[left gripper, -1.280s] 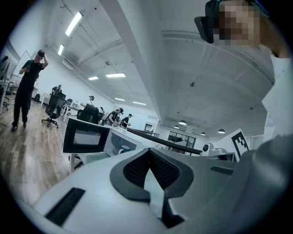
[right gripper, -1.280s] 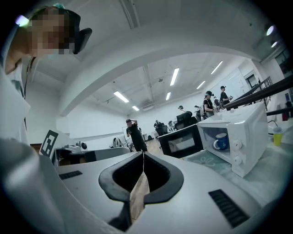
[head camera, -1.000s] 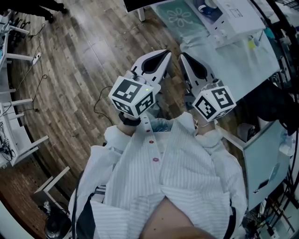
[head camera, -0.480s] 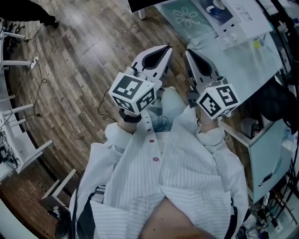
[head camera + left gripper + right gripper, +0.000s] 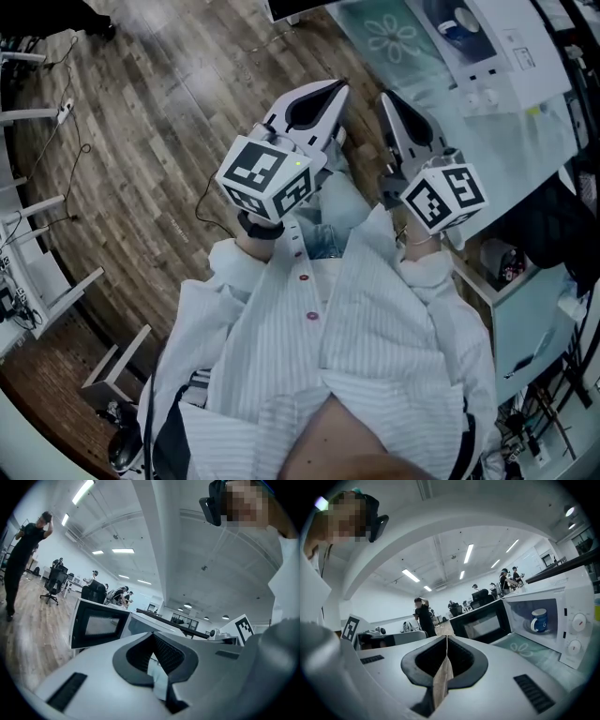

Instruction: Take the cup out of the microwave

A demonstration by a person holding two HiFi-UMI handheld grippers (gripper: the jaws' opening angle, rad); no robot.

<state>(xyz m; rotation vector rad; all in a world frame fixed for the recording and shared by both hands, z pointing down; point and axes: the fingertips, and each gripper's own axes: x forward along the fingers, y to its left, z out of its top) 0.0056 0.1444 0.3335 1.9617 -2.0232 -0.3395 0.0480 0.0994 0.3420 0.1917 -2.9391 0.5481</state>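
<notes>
A blue cup (image 5: 539,620) with a white band stands inside the white microwave (image 5: 574,634), whose dark-windowed door (image 5: 480,623) hangs open to the left. In the head view the cup (image 5: 458,21) shows in the microwave (image 5: 511,42) at the top right. My right gripper (image 5: 446,638) is shut and empty, well short of the cup. It points at the table's near corner (image 5: 384,96). My left gripper (image 5: 339,86) is beside it, shut on nothing. In its own view the left gripper (image 5: 152,638) faces the open door (image 5: 98,625).
A pale green mat with a flower print (image 5: 389,39) lies in front of the microwave on the white table (image 5: 497,141). Wooden floor (image 5: 159,112) lies to the left. A person in black (image 5: 423,616) stands further off, with office chairs and other people behind.
Both grippers have moved forward together towards the table; the microwave and mat sit nearer to their tips in the head view. Both stay shut.
</notes>
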